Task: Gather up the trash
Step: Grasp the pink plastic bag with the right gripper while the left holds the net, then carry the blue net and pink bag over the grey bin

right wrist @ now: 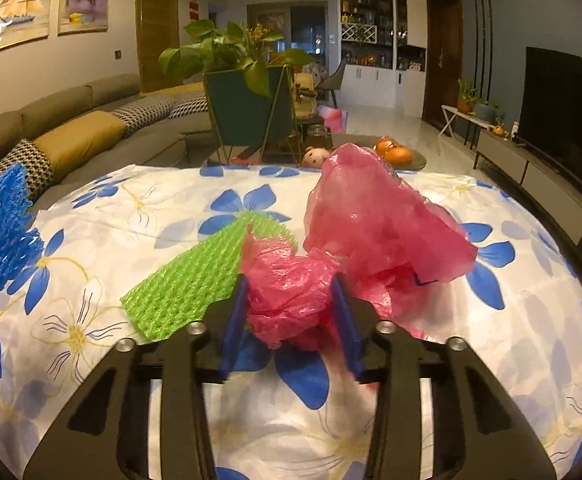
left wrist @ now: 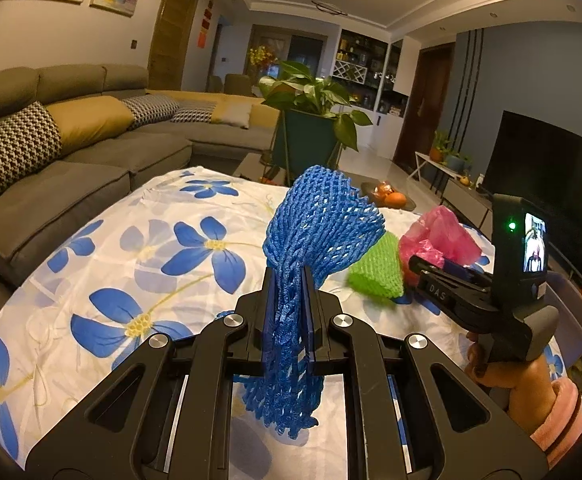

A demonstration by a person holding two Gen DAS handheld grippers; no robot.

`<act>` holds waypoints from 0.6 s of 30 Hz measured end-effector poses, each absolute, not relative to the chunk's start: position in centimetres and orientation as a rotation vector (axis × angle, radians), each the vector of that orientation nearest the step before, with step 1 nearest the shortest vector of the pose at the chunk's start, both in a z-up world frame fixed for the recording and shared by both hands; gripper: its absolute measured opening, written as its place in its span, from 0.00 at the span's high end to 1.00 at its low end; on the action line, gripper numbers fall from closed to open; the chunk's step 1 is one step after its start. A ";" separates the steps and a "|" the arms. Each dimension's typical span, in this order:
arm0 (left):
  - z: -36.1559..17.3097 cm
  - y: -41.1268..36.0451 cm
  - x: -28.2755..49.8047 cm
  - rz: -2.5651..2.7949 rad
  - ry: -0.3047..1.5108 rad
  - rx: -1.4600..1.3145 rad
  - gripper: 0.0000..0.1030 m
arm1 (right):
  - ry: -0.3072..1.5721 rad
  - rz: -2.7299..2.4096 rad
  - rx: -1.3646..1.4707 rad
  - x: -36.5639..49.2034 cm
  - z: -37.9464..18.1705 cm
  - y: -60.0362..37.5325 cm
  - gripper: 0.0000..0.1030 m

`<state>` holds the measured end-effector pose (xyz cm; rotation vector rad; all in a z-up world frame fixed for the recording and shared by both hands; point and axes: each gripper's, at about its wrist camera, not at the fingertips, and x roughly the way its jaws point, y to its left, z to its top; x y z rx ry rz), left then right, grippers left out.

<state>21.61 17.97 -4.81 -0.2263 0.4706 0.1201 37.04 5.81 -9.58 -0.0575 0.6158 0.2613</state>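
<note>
left gripper (left wrist: 287, 280) clamped on blue foam net (left wrist: 319, 216), lifted off floral cloth (left wrist: 151, 248) | right gripper (right wrist: 291, 292) part-open around pink plastic bag (right wrist: 371, 216) | step: bagging | next: drop net into bag mouth

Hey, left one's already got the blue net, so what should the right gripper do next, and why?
Probably close the right gripper on the pink plastic bag: its fingers are apart with crumpled bag between them. The left gripper already clamps the blue foam net.
</note>
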 end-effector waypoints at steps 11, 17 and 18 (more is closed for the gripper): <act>-4.2 16.9 19.9 0.120 0.450 -0.213 0.89 | 0.525 0.385 0.023 29.5 -6.7 1.9 0.68; -4.1 15.1 18.8 0.099 0.446 -0.216 0.89 | 0.483 0.409 0.081 24.3 -5.3 -1.3 0.68; -4.1 14.8 18.5 0.098 0.444 -0.213 0.89 | 0.476 0.408 0.087 23.6 -5.0 -1.7 0.68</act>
